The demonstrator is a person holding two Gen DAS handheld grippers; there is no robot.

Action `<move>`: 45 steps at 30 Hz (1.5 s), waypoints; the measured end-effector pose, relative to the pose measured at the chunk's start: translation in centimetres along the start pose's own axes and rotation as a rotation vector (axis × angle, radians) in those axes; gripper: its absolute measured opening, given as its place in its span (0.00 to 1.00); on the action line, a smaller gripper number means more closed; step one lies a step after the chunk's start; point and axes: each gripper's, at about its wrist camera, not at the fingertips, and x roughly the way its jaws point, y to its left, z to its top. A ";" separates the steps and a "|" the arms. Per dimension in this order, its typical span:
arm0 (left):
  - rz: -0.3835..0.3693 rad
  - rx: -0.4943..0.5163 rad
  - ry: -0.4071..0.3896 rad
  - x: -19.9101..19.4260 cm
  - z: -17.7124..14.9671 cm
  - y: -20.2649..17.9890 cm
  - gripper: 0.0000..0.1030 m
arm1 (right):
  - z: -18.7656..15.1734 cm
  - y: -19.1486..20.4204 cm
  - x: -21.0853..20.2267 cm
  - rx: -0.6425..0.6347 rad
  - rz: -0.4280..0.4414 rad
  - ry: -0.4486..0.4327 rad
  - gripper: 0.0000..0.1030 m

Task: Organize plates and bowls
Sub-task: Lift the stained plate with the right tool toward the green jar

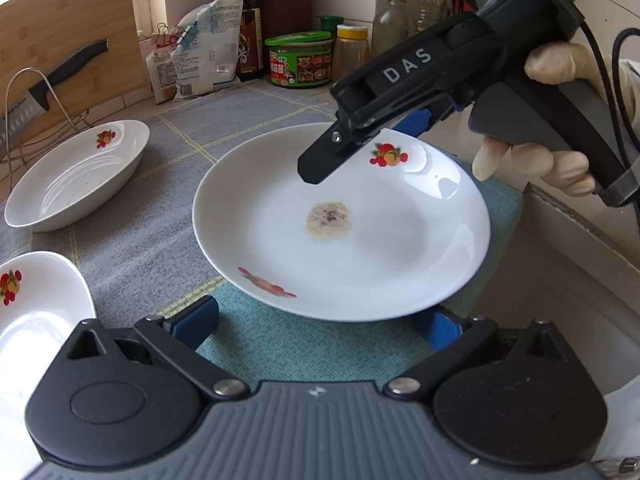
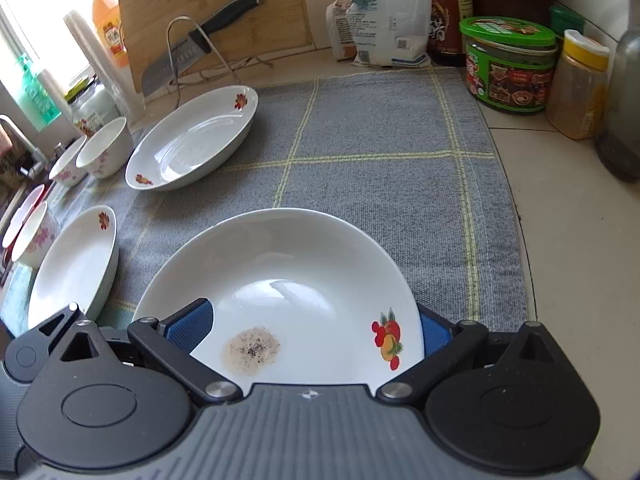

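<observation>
The right gripper (image 1: 352,148), held in a gloved hand (image 1: 560,120), angled downward with its fingers close together; the left gripper (image 1: 320,320) sat low, fingers spread wide

A kitchen counter (image 2: 568,216) of pale cream tile, lit by bright daylight from a window (image 2: 24,12) at the far left. A grey cloth (image 2: 360,128) with thin yellow-green lines covers most of the counter. A wooden cutting board (image 2: 216,4) leans upright against the back wall, with a cleaver (image 2: 192,50) resting in a wire rack (image 2: 188,48) in front of it. Bottles, a green-lidded jar (image 2: 508,64) and a white bag (image 2: 384,16) crowd the tiled corner.
</observation>
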 end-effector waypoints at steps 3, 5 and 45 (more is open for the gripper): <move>0.000 0.005 0.018 0.2 0.3 0.0 1.00 | 0.1 -0.4 0.5 -0.002 0.033 0.045 1.00; -0.005 0.012 0.012 0.2 0.1 0.1 1.00 | 0.1 -0.3 0.5 -0.038 0.039 0.053 1.00; -0.064 0.095 0.006 1.0 1.1 -0.6 1.00 | 3.7 -1.5 1.6 -0.201 0.239 0.262 1.00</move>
